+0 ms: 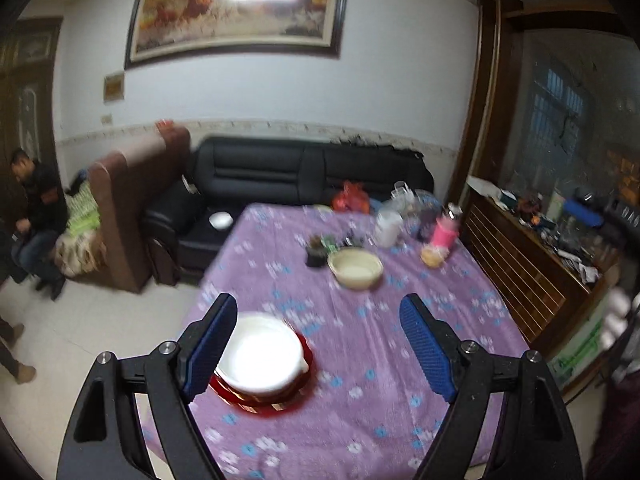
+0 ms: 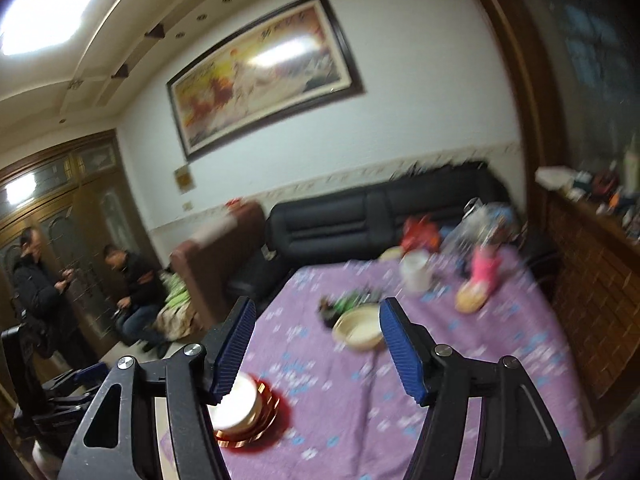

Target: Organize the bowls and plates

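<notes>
A white bowl [image 1: 262,354] sits stacked on red and gold plates [image 1: 276,402] near the table's front left corner. The stack also shows in the right wrist view [image 2: 244,412]. A cream bowl [image 1: 355,269] stands alone farther back on the purple tablecloth [image 1: 360,360]; it also shows in the right wrist view [image 2: 358,330]. My left gripper [image 1: 318,344] is open and empty above the table, its left finger beside the white bowl. My right gripper [image 2: 316,350] is open and empty, held above the table.
Jars, a pink cup [image 1: 444,234], an orange item [image 1: 432,257] and a red bag [image 1: 350,197] crowd the table's far end. A black sofa [image 1: 304,172] stands behind, a wooden cabinet [image 1: 520,264] to the right. Two people [image 2: 132,292] are at the left.
</notes>
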`<state>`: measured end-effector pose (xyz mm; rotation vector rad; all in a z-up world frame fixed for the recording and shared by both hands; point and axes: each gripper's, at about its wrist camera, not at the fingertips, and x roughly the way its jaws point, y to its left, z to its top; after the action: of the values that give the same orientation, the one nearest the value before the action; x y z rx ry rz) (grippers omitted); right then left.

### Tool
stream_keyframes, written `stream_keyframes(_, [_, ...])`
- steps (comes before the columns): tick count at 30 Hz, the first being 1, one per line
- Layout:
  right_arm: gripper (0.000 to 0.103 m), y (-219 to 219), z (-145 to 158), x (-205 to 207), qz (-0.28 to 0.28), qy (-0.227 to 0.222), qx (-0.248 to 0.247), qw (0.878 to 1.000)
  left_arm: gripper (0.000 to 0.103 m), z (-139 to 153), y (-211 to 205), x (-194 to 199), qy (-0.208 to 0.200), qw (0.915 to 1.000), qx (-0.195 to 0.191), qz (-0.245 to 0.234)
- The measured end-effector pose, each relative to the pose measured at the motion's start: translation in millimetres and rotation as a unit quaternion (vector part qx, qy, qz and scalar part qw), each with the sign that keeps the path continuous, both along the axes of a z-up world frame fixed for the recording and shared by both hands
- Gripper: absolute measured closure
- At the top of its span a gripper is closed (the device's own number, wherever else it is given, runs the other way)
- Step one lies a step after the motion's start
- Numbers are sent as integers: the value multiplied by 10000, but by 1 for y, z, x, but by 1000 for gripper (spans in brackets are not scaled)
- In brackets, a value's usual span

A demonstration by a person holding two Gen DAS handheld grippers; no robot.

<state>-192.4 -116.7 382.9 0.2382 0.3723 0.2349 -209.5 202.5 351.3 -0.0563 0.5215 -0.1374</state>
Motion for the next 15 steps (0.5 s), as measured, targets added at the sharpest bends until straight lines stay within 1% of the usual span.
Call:
stream_keyframes(2, [32,-10,46,1,-376,-183,-235,9988,17,28,-1,4,-114,9990,355,238])
stream_keyframes(3, [30,-15,74,1,-746,-348,-494,9954,17,40,-1,7,-156,9979,516,367])
stream_keyframes(4, [28,-20,95,2,-1068,-487,-663,9909,17,50,-1,9,-202,9967,639,460])
stream_keyframes(5, [27,-23,111,2,-1271,-593,-746,9873,17,62,0,11,-257,9954,752,533])
stream_keyframes(6, [26,-28,134,3,-1563,-747,-870,9810,16,73,1,12,-319,9941,854,589])
stream_keyframes(9, [19,-34,175,8,-2111,-981,-1143,9658,13,98,5,20,-469,9907,1046,731])
stream_keyframes(11, [17,-34,198,17,-2553,-1122,-1461,9492,12,107,10,29,-516,9875,1147,949])
stream_keyframes(12, [15,-34,207,22,-2832,-1190,-1671,9369,11,107,13,32,-505,9864,1189,1021])
stream_keyframes(13, [14,-32,210,26,-2941,-1220,-1791,9309,11,105,14,37,-470,9858,1229,1047])
stream_keyframes(14, [14,-31,211,29,-2982,-1242,-1875,9276,11,100,15,41,-414,9861,1243,1026])
stream_keyframes(15, [13,-31,208,35,-2964,-1237,-1904,9277,11,93,18,45,-352,9871,1208,989])
